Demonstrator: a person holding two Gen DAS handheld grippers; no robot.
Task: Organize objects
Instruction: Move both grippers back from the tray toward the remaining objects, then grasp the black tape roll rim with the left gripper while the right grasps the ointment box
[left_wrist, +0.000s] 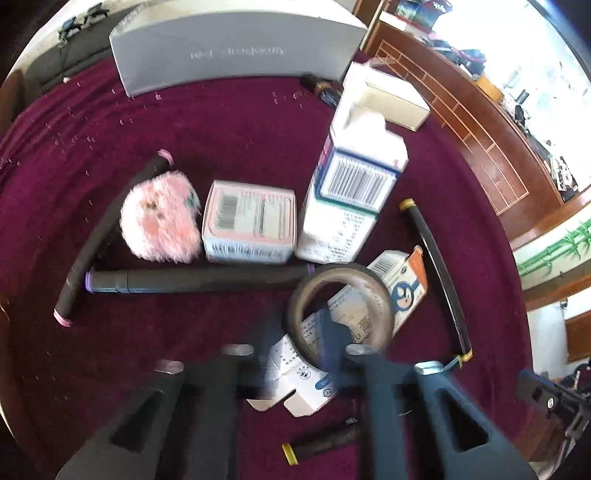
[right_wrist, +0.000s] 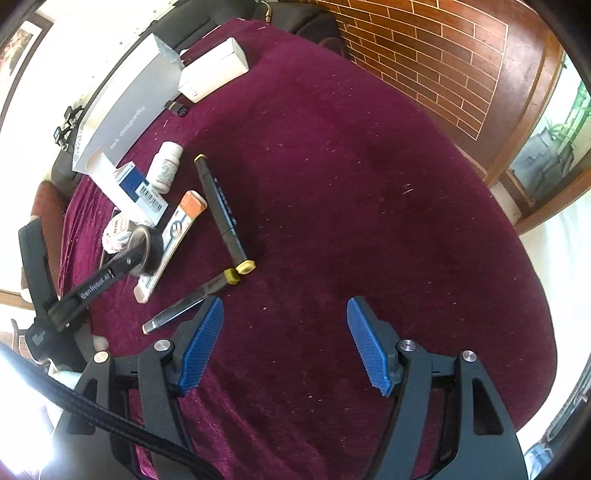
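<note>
My left gripper (left_wrist: 299, 336) is shut on a roll of tape (left_wrist: 341, 308) and holds it over a flat orange-and-white box (left_wrist: 400, 286). Around it on the maroon cloth lie a pink fluffy pouch (left_wrist: 160, 218), a small pink-edged box (left_wrist: 251, 221), a tall white carton (left_wrist: 354, 184) and black markers (left_wrist: 199, 280). My right gripper (right_wrist: 284, 343) is open and empty above bare cloth. In the right wrist view the left gripper (right_wrist: 136, 251) with the tape roll (right_wrist: 146, 249) shows at the left, beside two yellow-capped markers (right_wrist: 221, 210) and a white pill bottle (right_wrist: 168, 166).
A long grey box (left_wrist: 236, 48) stands along the far edge, with a white box (left_wrist: 397, 99) next to it. The round table's maroon cloth (right_wrist: 369, 184) stretches right of the clutter. Wooden brick-pattern floor (right_wrist: 443, 55) lies beyond the table edge.
</note>
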